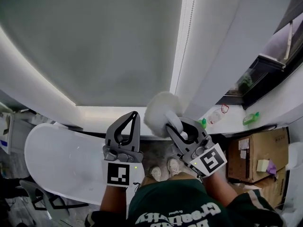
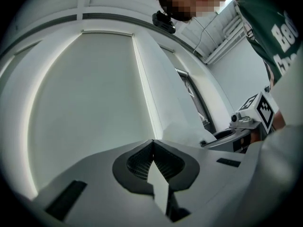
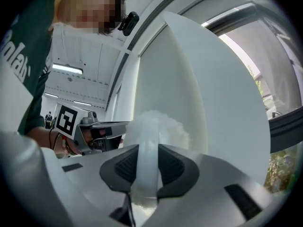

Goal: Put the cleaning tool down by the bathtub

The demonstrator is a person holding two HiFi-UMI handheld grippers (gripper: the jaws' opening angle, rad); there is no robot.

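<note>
Left tongs: my left gripper [image 1: 134, 115] is pressed closed, pad against pad, with nothing between the jaws [image 2: 152, 144]. It is raised just left of the right one.

Right tongs: my right gripper [image 1: 171, 128] is clamped on the smooth translucent-white handle [image 3: 147, 162] of the cleaning tool. The handle runs straight up between the two pads.

Cleaning tool: the fluffy white duster head [image 1: 161, 111] sticks out past the far end of the right jaws. It is held up in the air and rests on nothing.

Bathtub: the white oval freestanding tub [image 1: 40, 143] sits low at the near left. It is well apart from the tool, with my left gripper between them.

Floor: a grey speckled strip shows by my pale shoes [image 1: 163, 169], between the tub and the brown cardboard box [image 1: 255, 155] on the right.

Step in hand: I judge the put-down has not begun, since the tool is up and away from the tub's side.

Risk, crossing: swinging left could knock the duster or the right jaws against my left gripper.

Risk, slip: the handle looks slick, so it could twist or slide in the pads if I tilt it.

Risk, release: letting go from this height could drop it into the tub or let it roll off toward the box.
</note>
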